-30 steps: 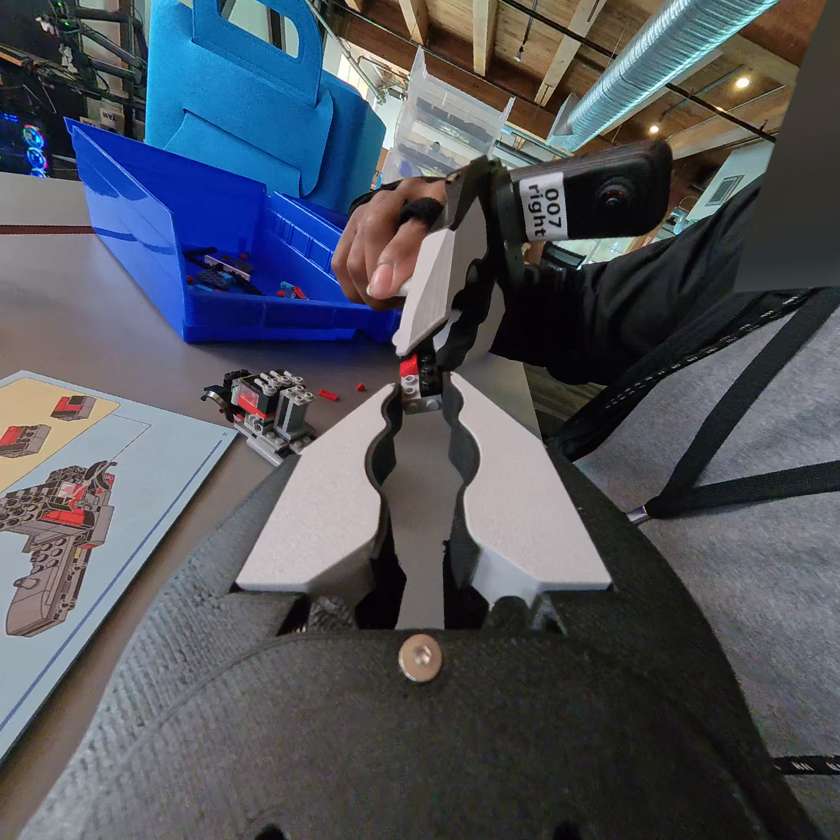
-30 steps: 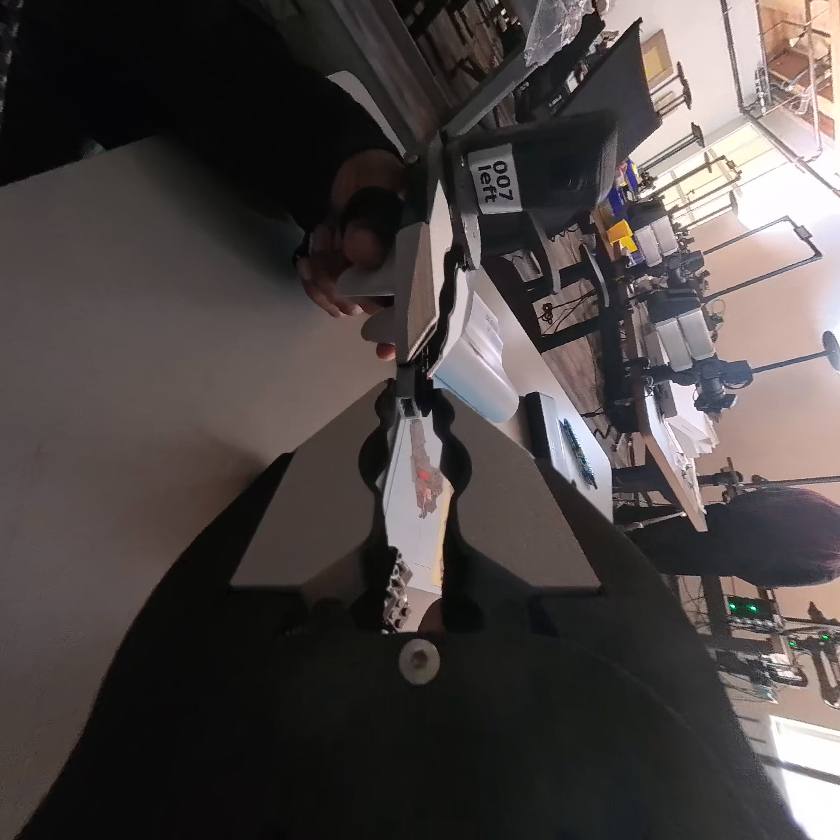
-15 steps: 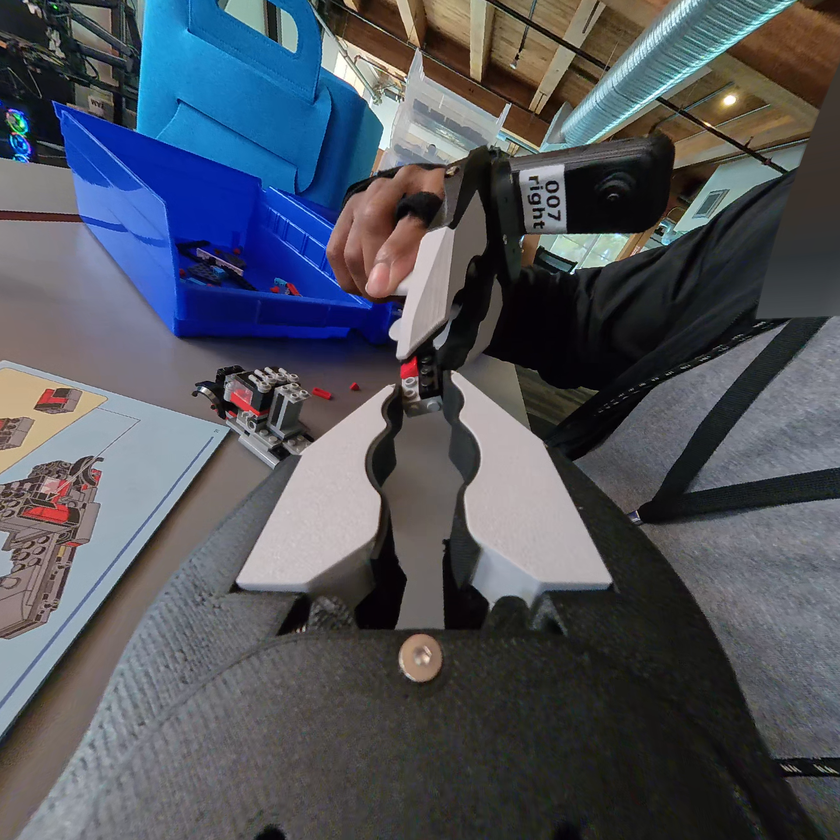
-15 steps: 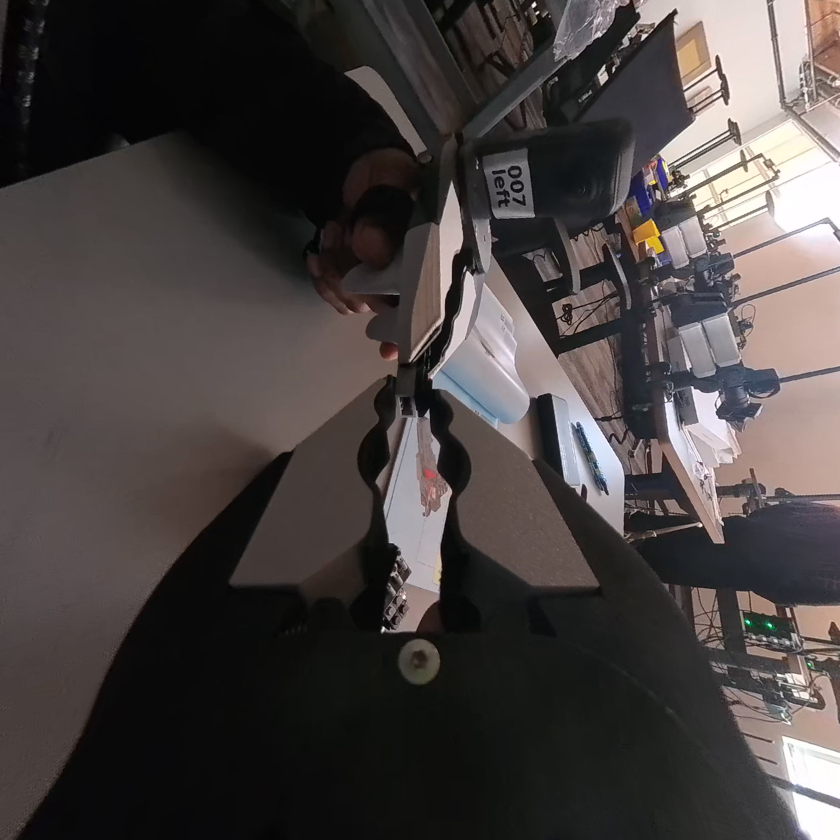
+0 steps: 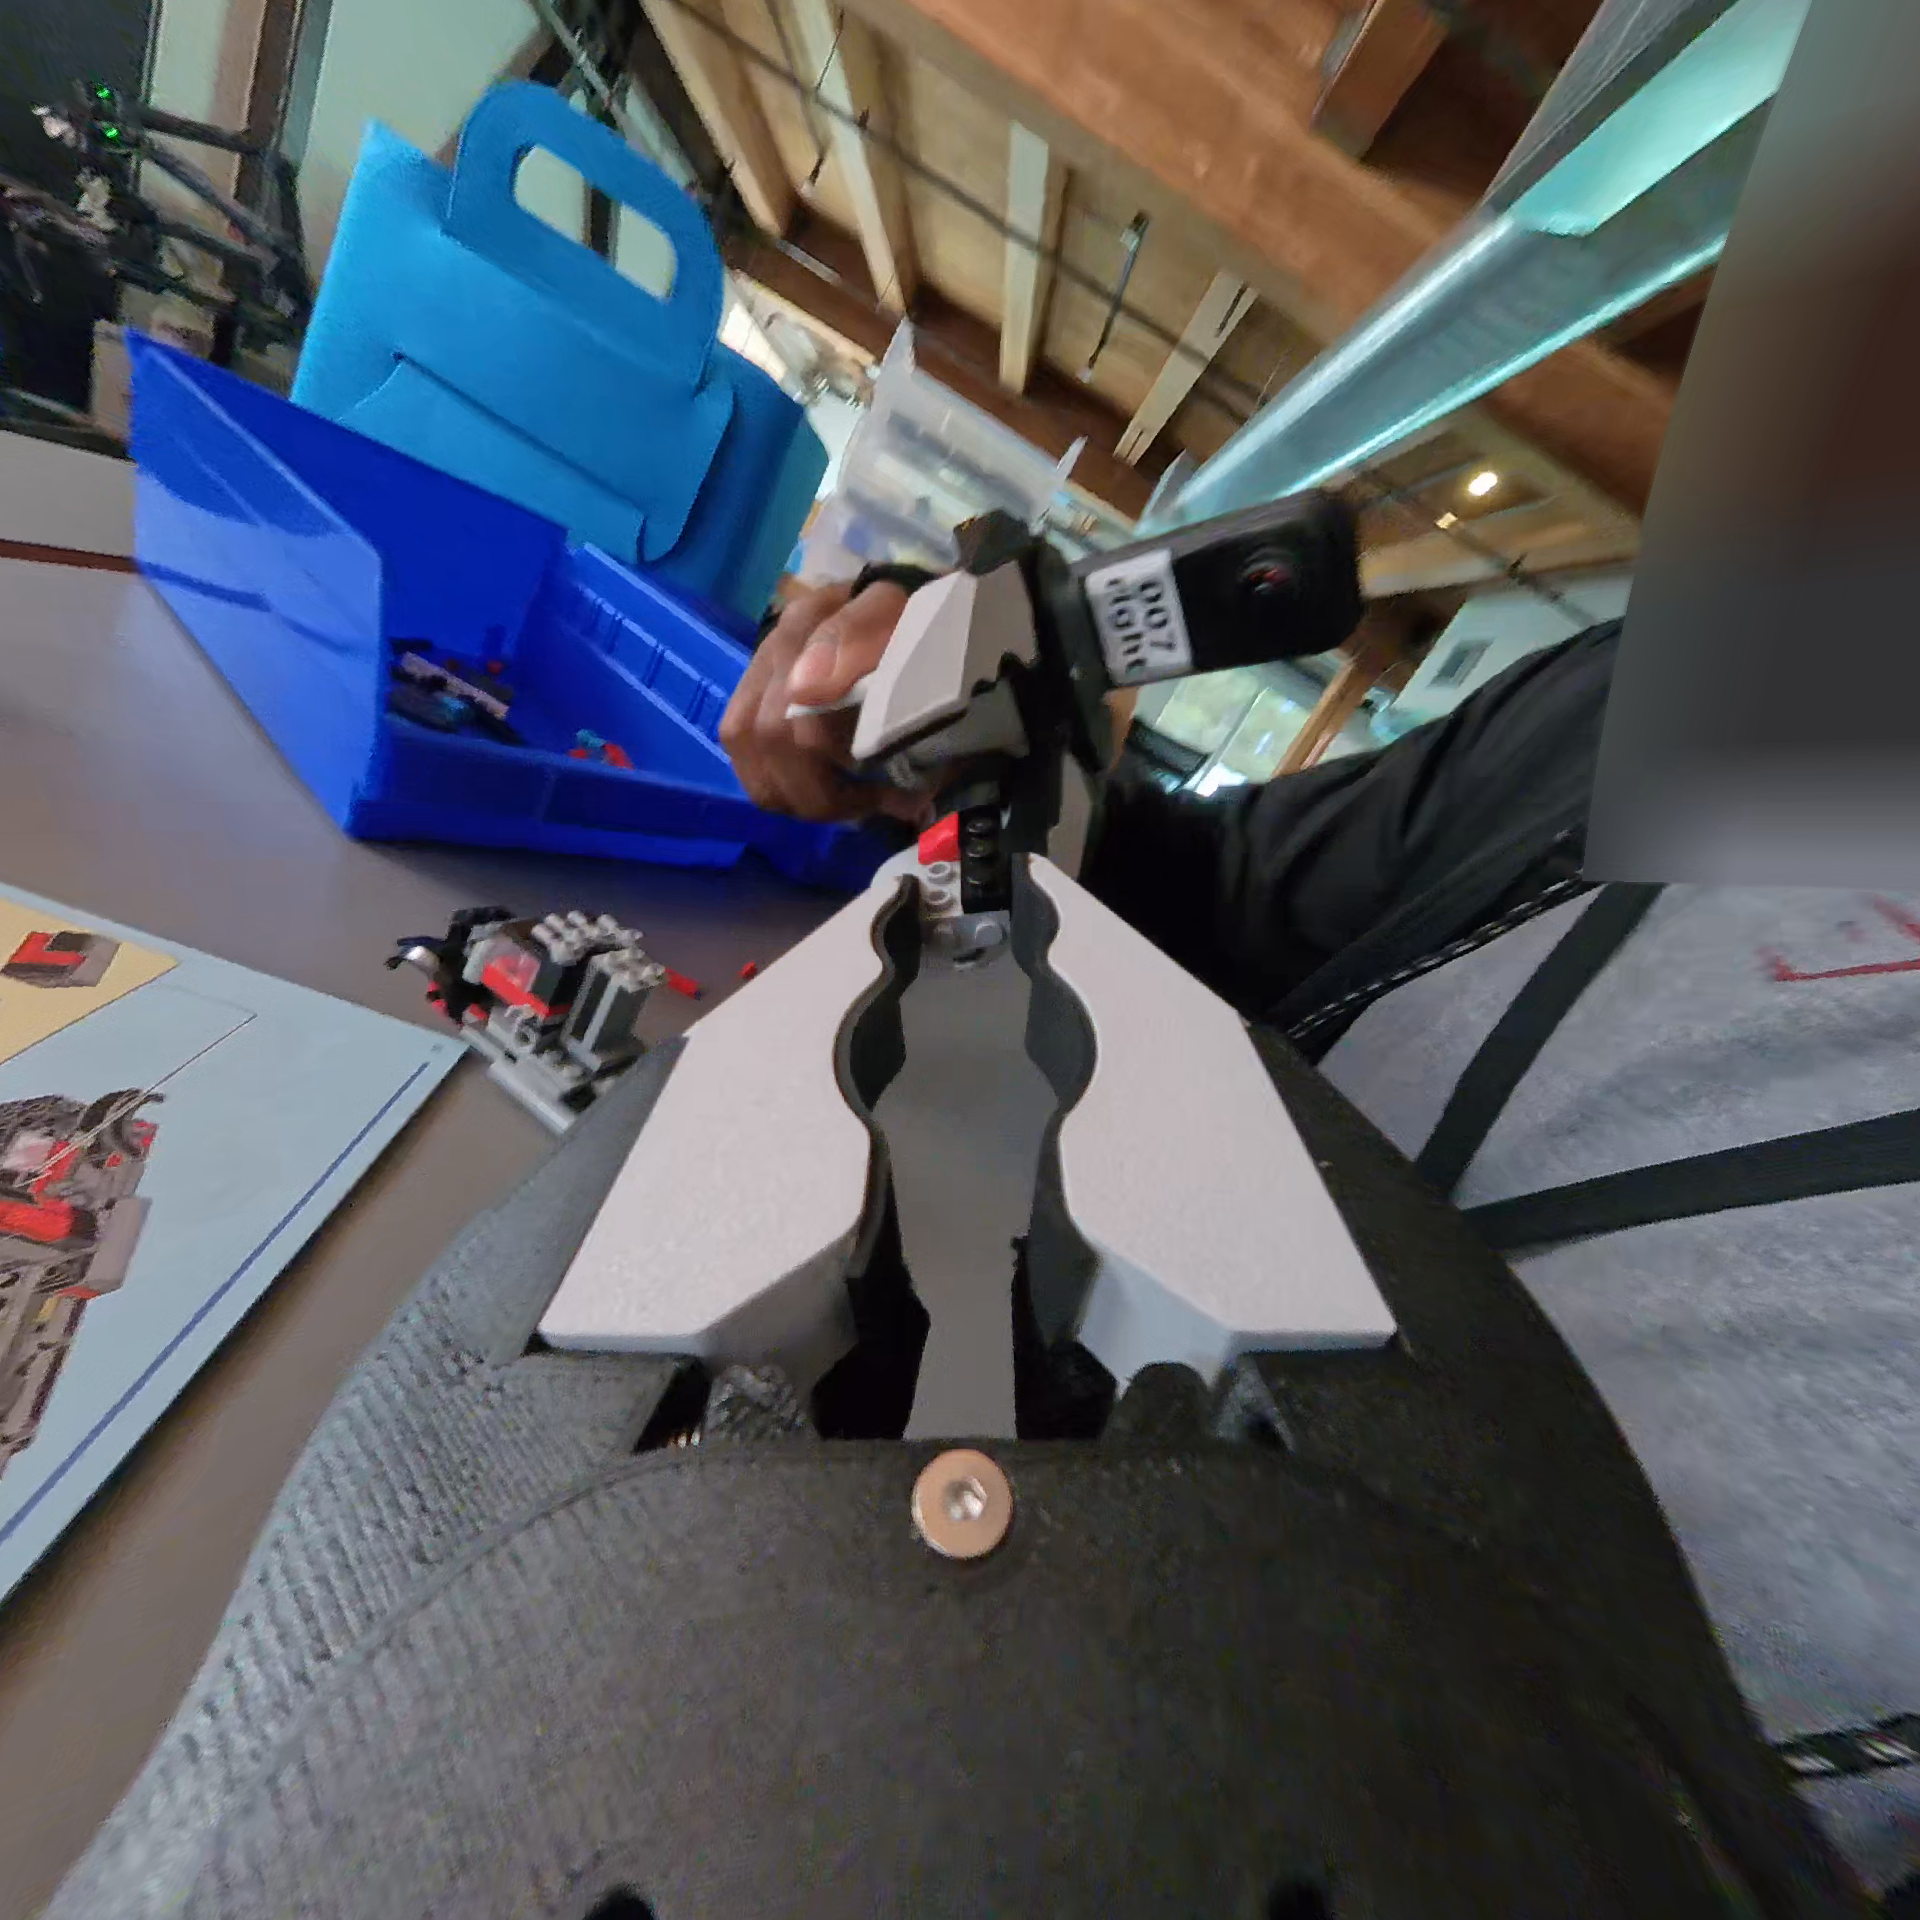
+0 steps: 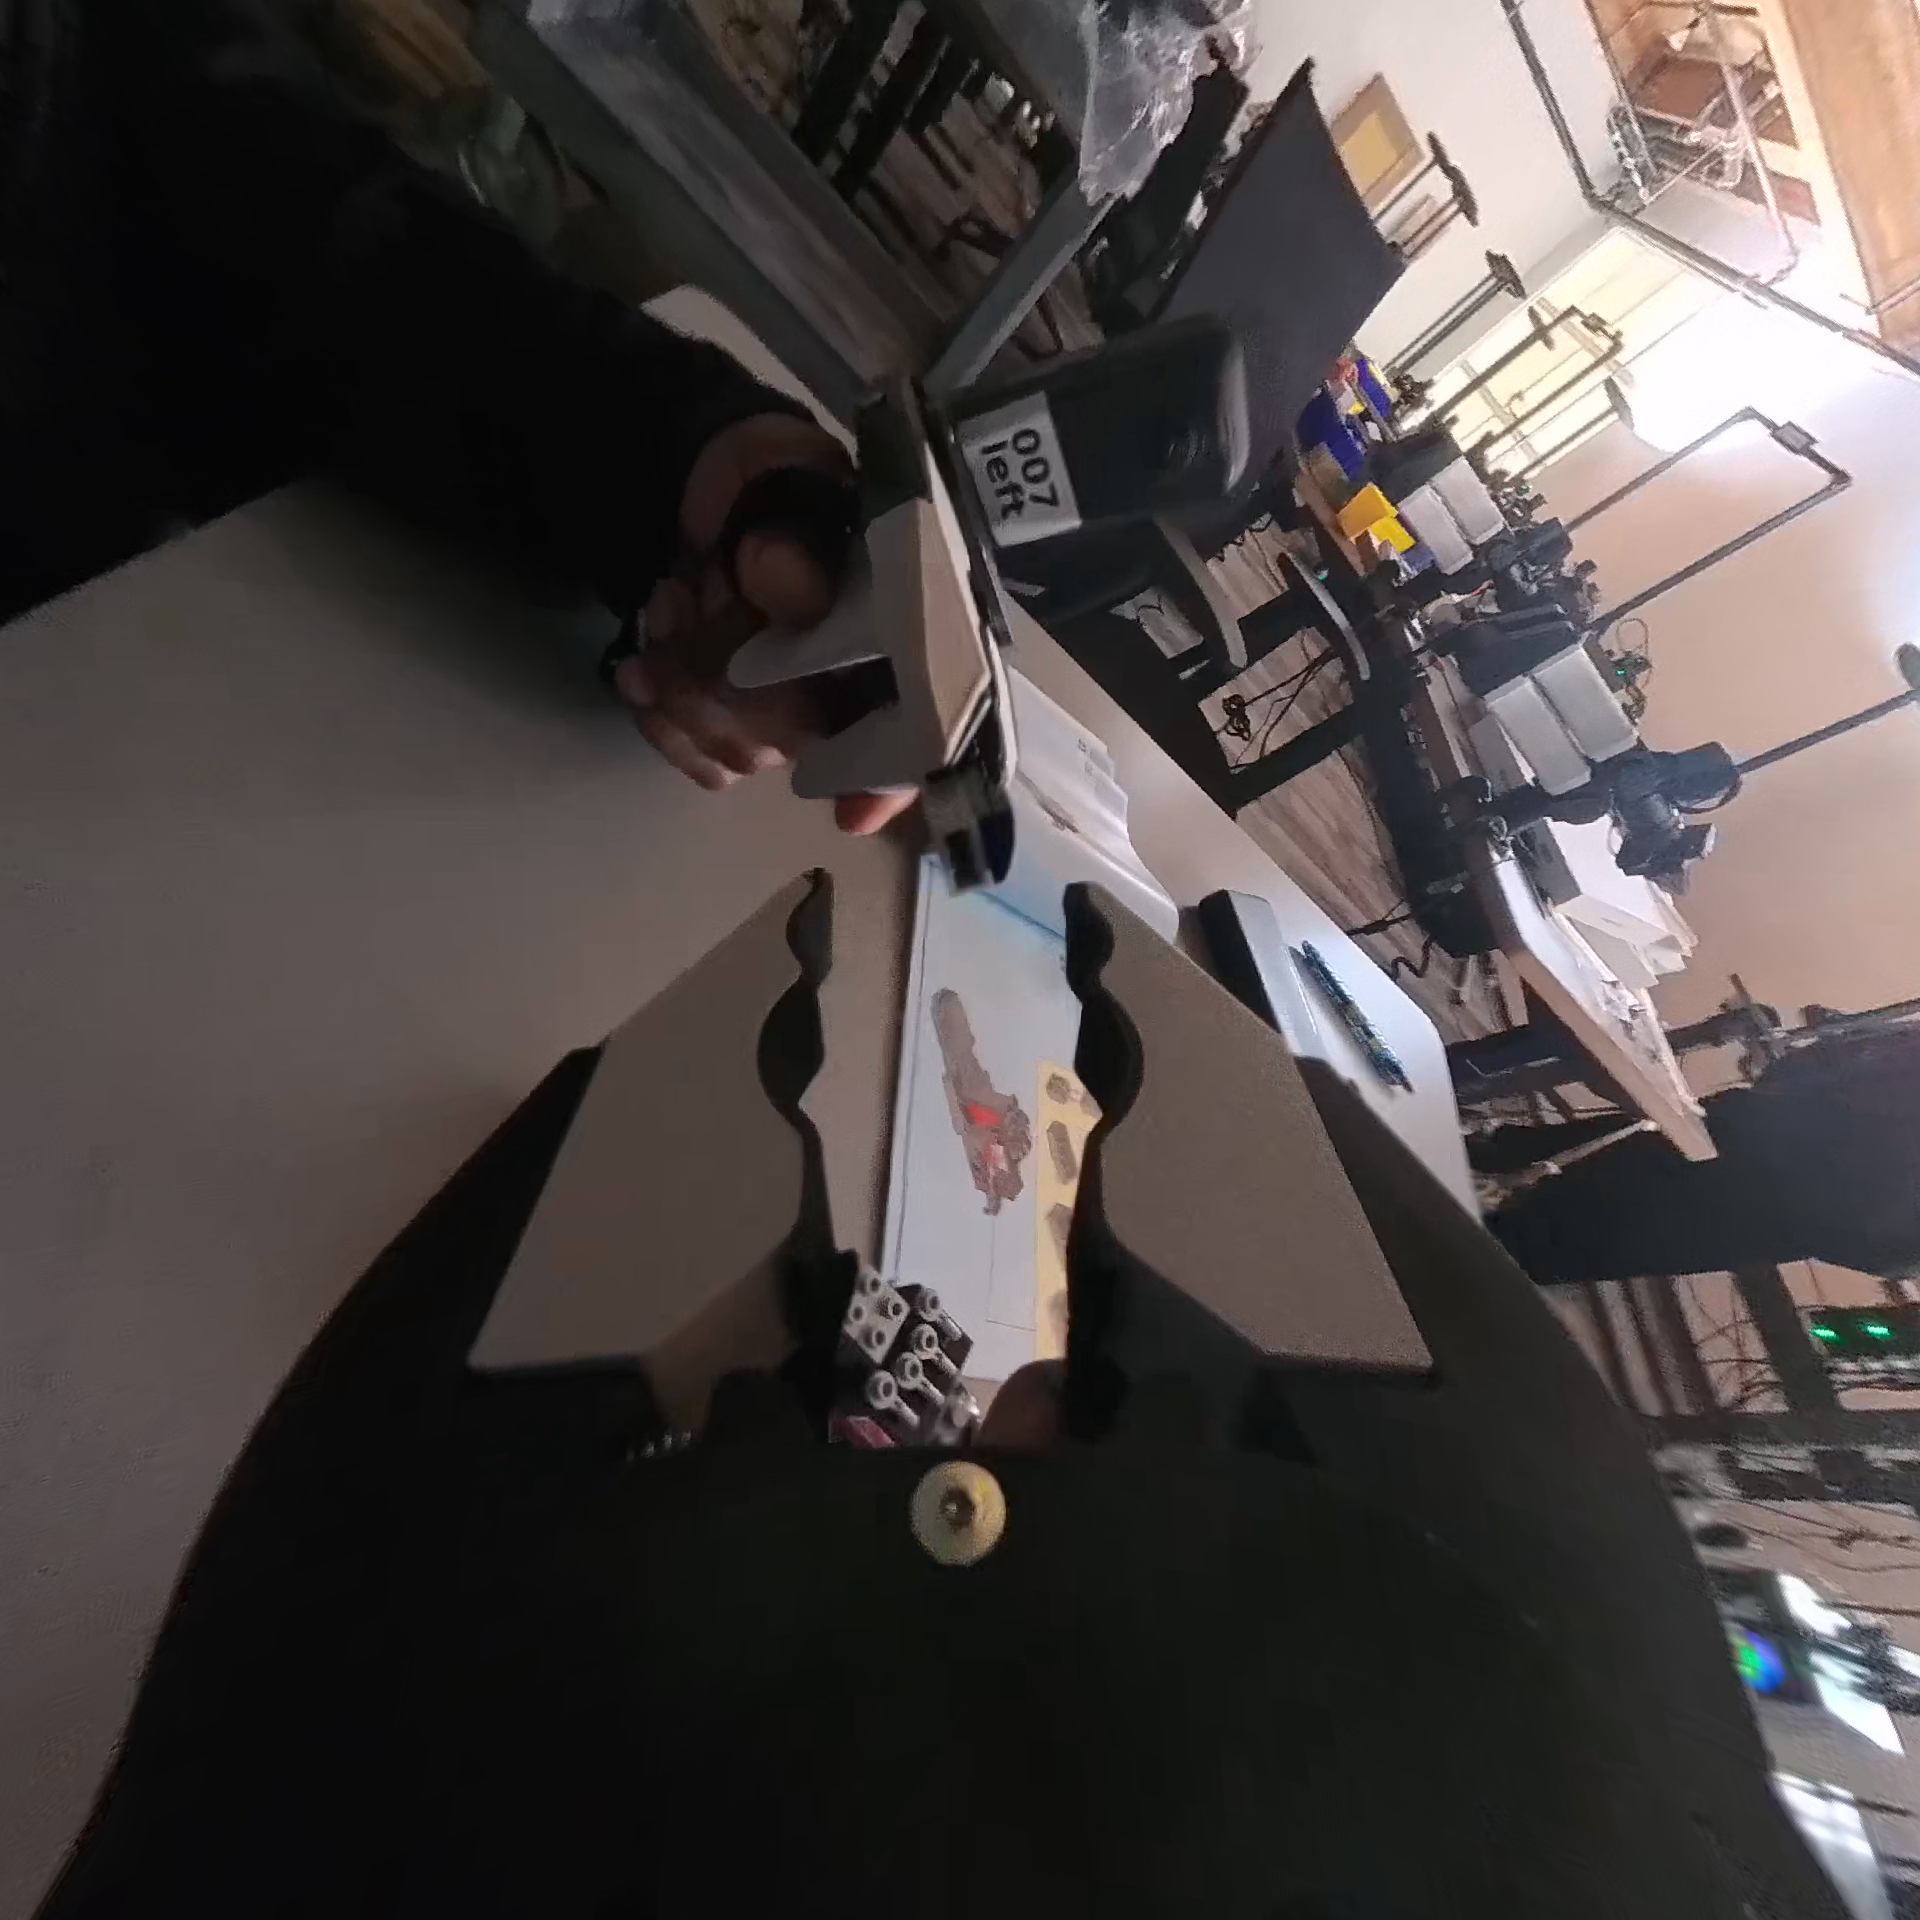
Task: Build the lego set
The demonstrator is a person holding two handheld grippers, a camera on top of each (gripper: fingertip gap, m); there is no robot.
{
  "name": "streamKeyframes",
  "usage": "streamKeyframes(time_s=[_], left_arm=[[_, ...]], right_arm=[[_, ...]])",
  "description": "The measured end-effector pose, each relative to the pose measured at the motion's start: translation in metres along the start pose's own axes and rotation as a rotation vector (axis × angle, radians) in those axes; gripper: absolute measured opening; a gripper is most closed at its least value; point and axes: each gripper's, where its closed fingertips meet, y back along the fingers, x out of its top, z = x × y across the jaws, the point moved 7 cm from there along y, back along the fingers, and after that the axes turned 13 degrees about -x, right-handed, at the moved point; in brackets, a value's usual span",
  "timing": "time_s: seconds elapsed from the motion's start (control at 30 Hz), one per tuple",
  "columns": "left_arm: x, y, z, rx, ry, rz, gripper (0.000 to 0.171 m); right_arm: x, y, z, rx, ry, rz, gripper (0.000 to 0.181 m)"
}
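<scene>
The left gripper [image 5: 966, 914] pinches a small stack of red, black and grey plastic bricks [image 5: 961, 883] at its tips, up above the grey tabletop [image 5: 156, 748]. The stack looks light, hard and easy to snap apart, so it is best held by its flat sides. Just past it, the right gripper [image 6: 945, 904] is spread wide and holds nothing. A bigger half-built grey and black brick model [image 5: 545, 987] sits farther left on the tabletop.

A white label [image 5: 1138, 621] with printed writing sits on the black camera body of the right hand-held gripper [image 5: 961, 805]; a like label [image 6: 1023, 475] marks the left hand-held gripper [image 6: 961, 852].
</scene>
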Motion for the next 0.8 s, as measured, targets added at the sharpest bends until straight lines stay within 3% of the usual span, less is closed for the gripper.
streamKeyframes(time_s=[0.13,0.47,0.8], left_arm=[[0.005,0.002,0.005,-0.112,0.065,0.093,0.017],[0.008,0.004,0.010,-0.244,0.159,0.176,0.017],[0.004,0.002,0.006,-0.271,0.254,0.186,0.017]], right_arm=[[0.006,-0.001,0.002,-0.009,-0.083,0.049,0.038],[0.026,-0.006,0.011,-0.002,-0.168,0.173,0.028],[0.029,-0.012,0.011,0.054,-0.194,0.191,0.020]])
